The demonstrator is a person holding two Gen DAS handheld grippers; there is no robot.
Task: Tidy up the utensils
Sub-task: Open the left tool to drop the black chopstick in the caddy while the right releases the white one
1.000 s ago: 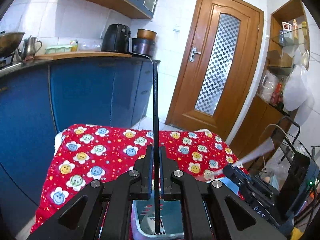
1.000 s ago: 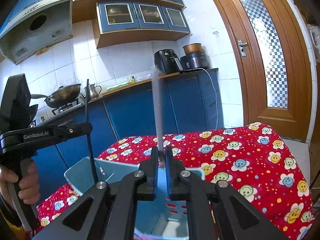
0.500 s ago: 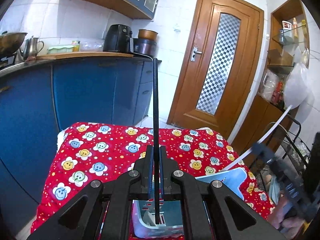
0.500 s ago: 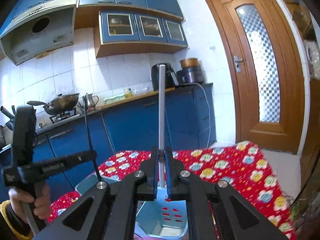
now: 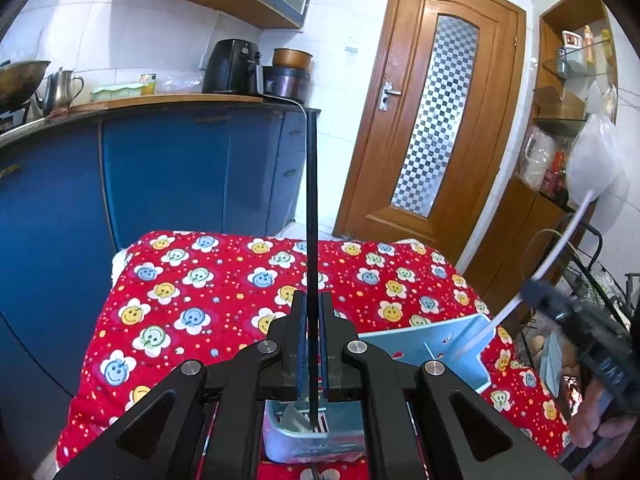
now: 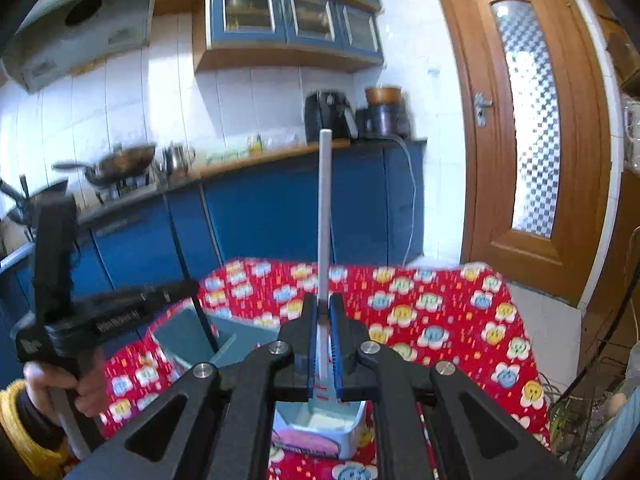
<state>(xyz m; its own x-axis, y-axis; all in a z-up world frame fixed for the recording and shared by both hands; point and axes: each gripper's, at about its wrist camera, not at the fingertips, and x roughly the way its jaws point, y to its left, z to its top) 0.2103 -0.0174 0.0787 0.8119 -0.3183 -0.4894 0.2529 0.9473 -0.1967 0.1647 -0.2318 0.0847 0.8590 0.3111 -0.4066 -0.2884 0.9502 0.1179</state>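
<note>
Both claws clamped on upright sticks, left claw (image 5: 311, 334) on black chopstick (image 5: 311, 216), right claw (image 6: 323, 334) on grey one (image 6: 324, 216); either could pivot and miss the blue holder (image 5: 434, 342).

Two chopsticks here, both up off the table. The black chopstick (image 5: 311, 216) is thin and dark, standing pretty much straight up, its lower end just over the light blue plastic utensil holder (image 5: 436, 344). The silver-grey chopstick (image 6: 324, 216) is thicker, also upright, over the same holder (image 6: 320, 416). That holder sits on the red smiley-flower cloth (image 5: 192, 300), and what's inside it is hard to tell.
</note>
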